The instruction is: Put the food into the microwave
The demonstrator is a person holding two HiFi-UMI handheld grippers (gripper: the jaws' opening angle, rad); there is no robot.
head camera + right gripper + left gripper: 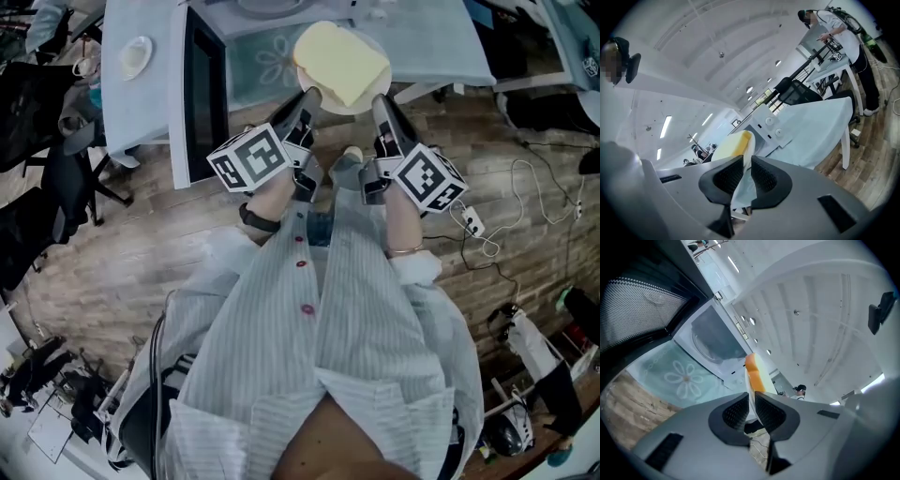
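A white plate (367,101) carries a pale yellow slab of food (342,61). Both grippers hold it just in front of the microwave (267,7), whose dark door (202,84) stands open to the left. My left gripper (305,98) is shut on the plate's near left rim, and my right gripper (380,103) is shut on its near right rim. In the left gripper view the plate's edge (748,389) runs between the jaws of the gripper (751,411), with the food (753,373) above and the open cavity (715,338) beyond. The right gripper (747,176) pinches the rim (749,152) beside the food (731,144).
A light blue flowered cloth (267,61) covers the table under the microwave, and a small saucer (136,54) sits at its left. Office chairs (56,159) stand to the left. Cables and a power strip (473,223) lie on the wooden floor. A person (834,28) stands far off.
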